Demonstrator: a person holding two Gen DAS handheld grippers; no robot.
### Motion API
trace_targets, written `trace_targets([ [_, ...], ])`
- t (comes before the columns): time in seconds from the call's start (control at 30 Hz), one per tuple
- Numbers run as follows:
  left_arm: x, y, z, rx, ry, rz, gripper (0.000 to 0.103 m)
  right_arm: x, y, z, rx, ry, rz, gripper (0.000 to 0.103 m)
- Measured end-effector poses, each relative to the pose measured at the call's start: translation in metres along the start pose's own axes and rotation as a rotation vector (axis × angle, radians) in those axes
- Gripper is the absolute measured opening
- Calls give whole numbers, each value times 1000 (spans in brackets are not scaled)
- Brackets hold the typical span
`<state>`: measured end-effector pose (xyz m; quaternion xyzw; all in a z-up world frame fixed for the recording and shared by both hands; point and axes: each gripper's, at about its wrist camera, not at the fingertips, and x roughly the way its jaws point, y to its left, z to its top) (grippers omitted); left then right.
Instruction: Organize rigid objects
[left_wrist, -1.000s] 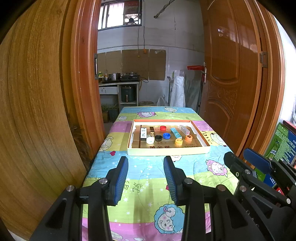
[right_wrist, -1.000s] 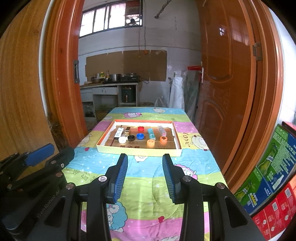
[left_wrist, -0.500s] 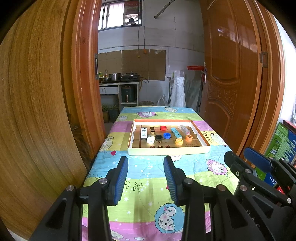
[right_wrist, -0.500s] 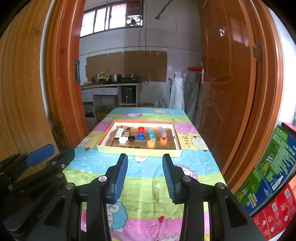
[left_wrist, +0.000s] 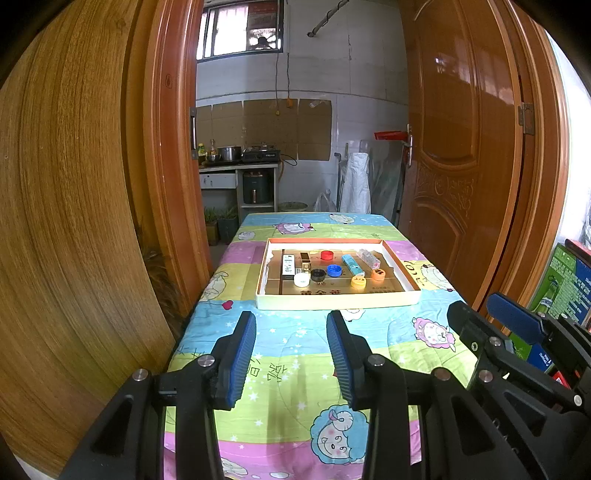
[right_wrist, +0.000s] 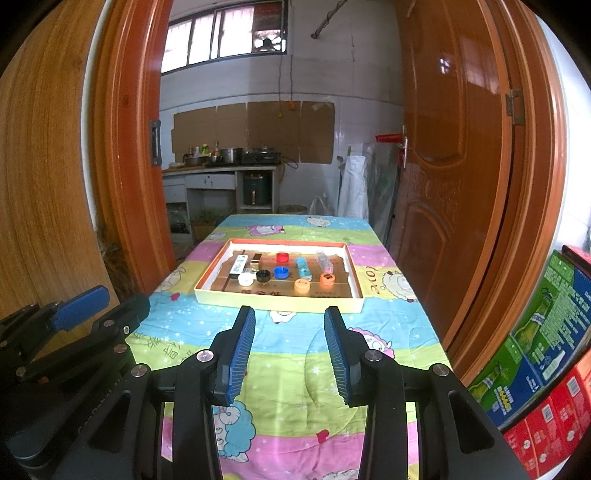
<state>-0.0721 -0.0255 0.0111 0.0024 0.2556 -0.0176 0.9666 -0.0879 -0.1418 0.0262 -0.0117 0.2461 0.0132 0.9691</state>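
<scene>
A shallow cream box lid (left_wrist: 338, 304) (right_wrist: 279, 304) lies mid-table on a cartoon-print cloth. Inside it are several bottle caps: red (left_wrist: 327, 254), blue (left_wrist: 334, 270), black (left_wrist: 318, 274), white (left_wrist: 301, 279), yellow (left_wrist: 358, 283) and orange (left_wrist: 378, 274), plus a white slim box (left_wrist: 287, 264), a light-blue box (left_wrist: 351, 263) and a clear case (left_wrist: 368, 257). My left gripper (left_wrist: 291, 328) hovers open over the near end of the table, nothing between its fingers. My right gripper (right_wrist: 289, 325) is open and empty too, beside the left one (right_wrist: 77, 314).
Wooden door frames flank the table, with an open door (left_wrist: 461, 166) on the right and a wood panel (left_wrist: 55, 221) on the left. Printed cartons (right_wrist: 546, 332) stack at the right. A kitchen counter (left_wrist: 236, 166) with pots stands behind the table.
</scene>
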Motion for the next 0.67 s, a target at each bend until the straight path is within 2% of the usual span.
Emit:
trace_targets([
  [0.47, 1, 1, -1, 4, -2, -12, 40, -2, 4, 1, -2, 3, 2, 40],
  [0.67, -2, 0, -1, 11, -12, 8, 40, 1, 2, 0, 0, 10, 6, 40],
])
